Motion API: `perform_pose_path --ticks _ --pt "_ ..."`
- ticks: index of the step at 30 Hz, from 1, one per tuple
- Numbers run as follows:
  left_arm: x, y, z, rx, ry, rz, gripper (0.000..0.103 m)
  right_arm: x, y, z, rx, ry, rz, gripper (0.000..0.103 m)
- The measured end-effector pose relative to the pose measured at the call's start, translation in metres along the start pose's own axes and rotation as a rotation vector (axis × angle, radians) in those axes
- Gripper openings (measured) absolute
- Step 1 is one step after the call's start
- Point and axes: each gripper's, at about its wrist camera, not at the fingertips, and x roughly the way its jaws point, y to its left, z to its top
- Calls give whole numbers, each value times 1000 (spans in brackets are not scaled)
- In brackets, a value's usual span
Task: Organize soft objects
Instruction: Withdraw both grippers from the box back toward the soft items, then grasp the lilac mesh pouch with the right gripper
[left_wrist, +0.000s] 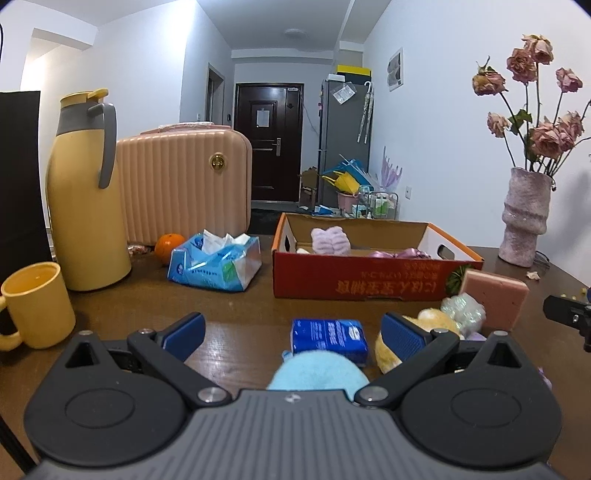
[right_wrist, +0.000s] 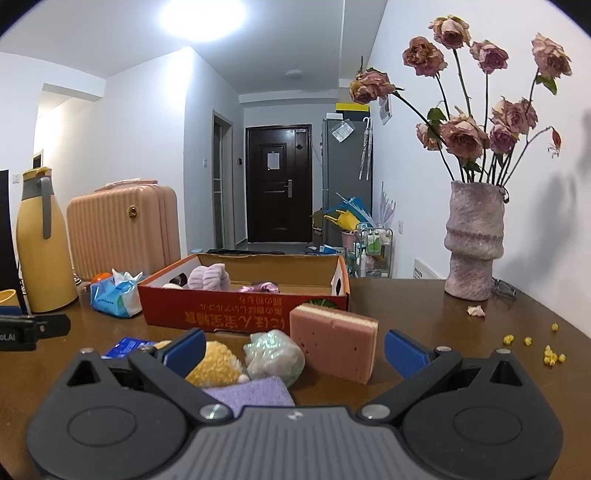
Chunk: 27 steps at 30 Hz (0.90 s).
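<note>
a blue plush (left_wrist: 317, 371) sits nearest, between our left gripper's (left_wrist: 293, 334) spread jaws. our right gripper (right_wrist: 295, 349) gapes too, around a sponge (right_wrist: 332, 341) and pouf (right_wrist: 273, 356), the box (right_wrist: 243, 314) behind.

glossy wooden table (right_wrist: 424, 314), matt cardboard box (right_wrist: 243, 314), porous pink sponge (right_wrist: 332, 343), rough-textured vase (right_wrist: 474, 243).

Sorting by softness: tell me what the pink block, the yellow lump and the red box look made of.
Pink block: porous sponge foam, pitted matte face, pale layer behind.
Yellow lump: plush or fleece, nubbly fuzzy pile; likely a stuffed toy.
Red box: printed cardboard, brown raw inside, folded flaps.
</note>
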Motion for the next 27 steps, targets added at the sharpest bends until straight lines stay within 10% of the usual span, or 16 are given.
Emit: perform_pose_path --ticks 16,27 --pt "-13 -2 -20 -1 63 -25 103 -9 8 -22 -25 65 18 103" --pt "-2 4 -22 -27 118 -25 103 46 12 -36 -50 277 66 103"
